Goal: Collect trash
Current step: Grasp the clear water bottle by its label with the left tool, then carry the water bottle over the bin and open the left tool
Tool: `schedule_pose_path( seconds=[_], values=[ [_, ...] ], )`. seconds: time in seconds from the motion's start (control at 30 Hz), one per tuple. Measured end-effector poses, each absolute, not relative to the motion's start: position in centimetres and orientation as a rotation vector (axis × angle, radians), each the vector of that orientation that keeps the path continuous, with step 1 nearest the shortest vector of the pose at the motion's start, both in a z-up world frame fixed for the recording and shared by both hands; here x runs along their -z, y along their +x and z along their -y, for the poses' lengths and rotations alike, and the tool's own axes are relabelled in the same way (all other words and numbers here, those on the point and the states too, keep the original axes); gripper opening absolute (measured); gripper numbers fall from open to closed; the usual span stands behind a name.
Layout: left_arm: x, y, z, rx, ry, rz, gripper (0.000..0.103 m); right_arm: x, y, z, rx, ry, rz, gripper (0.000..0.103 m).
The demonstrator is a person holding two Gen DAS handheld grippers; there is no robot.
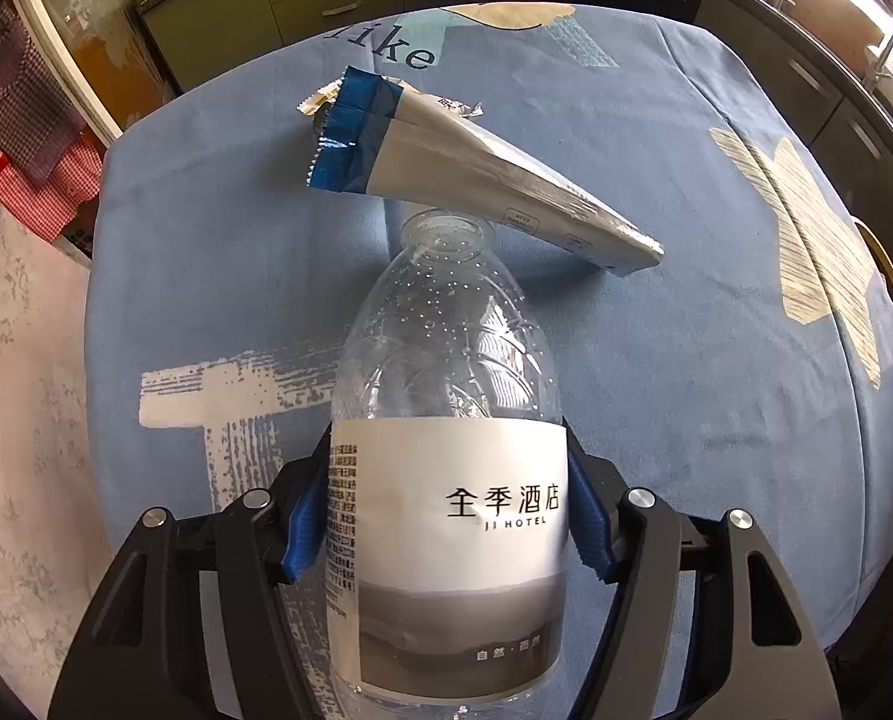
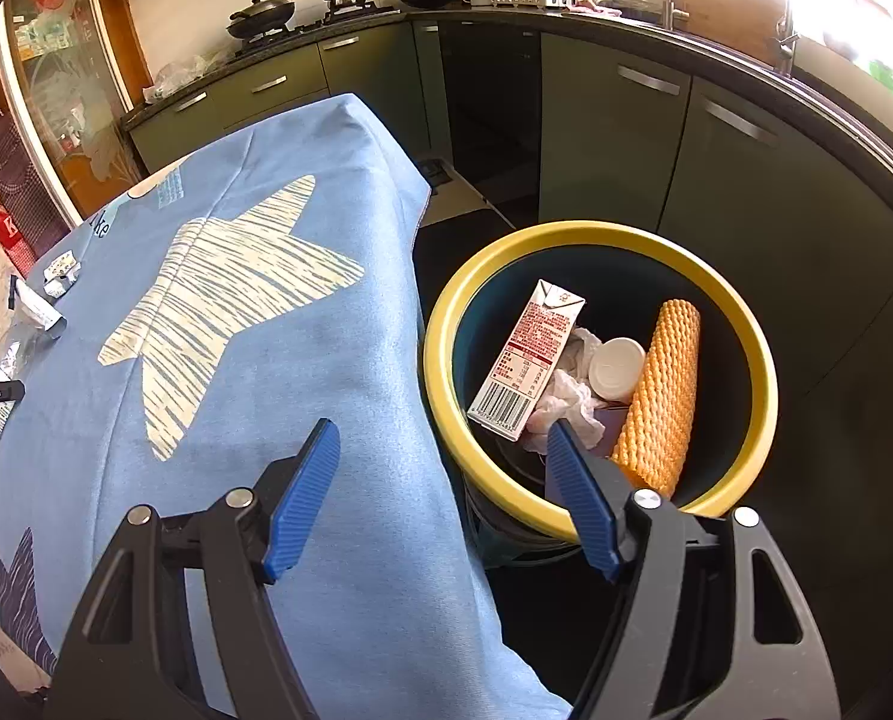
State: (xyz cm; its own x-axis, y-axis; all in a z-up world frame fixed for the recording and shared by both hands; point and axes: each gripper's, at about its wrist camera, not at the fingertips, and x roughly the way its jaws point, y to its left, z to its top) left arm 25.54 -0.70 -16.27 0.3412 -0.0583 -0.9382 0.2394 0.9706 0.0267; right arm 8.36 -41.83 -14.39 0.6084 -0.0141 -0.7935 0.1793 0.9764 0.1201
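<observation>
Bench (image 1: 686, 360): blue star-print cloth. Left gripper (image 1: 446, 516): jaws clamped on the labelled middle of a clear capless bottle (image 1: 446, 420), mouth pointing away. Just past the mouth: silver-and-blue wrapper (image 1: 446, 162), propped at a tilt; smaller foil scraps (image 1: 320, 102) behind it. Right gripper (image 2: 440, 480): jaws spread, holding nothing, over the bench's right edge. Beside that edge, on the floor: yellow-rimmed bin (image 2: 764, 360) holding carton (image 2: 530, 360), tissue (image 2: 566, 402), white cup (image 2: 617, 369), orange roll (image 2: 662, 396). Cabinets (image 2: 614, 138) beyond.
</observation>
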Motion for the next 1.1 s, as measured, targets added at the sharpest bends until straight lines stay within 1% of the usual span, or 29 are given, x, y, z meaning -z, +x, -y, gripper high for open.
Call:
schedule_pose_path(
  seconds=[0.3, 0.6, 0.97, 1.1],
  values=[
    [16.1, 24.4, 0.7, 0.207, 0.167, -1.210, 0.065, 14.3, 8.3, 41.4, 0.100, 0.195, -0.913, 0.068],
    [14.8, 21.0, -0.6, 0.222, 0.166, -1.224, 0.065, 14.0, 8.5, 40.2, 0.057, 0.185, -0.909, 0.068],
    [9.9, 16.5, -3.9, 0.172, 0.123, -1.122, 0.065, 13.6, 8.5, 39.1, 0.018, 0.181, -0.900, 0.068],
    [7.7, 14.9, -3.7, 0.176, 0.130, -1.073, 0.065, 13.0, 8.1, 39.3, 0.015, 0.186, -0.882, 0.068]
  ],
)
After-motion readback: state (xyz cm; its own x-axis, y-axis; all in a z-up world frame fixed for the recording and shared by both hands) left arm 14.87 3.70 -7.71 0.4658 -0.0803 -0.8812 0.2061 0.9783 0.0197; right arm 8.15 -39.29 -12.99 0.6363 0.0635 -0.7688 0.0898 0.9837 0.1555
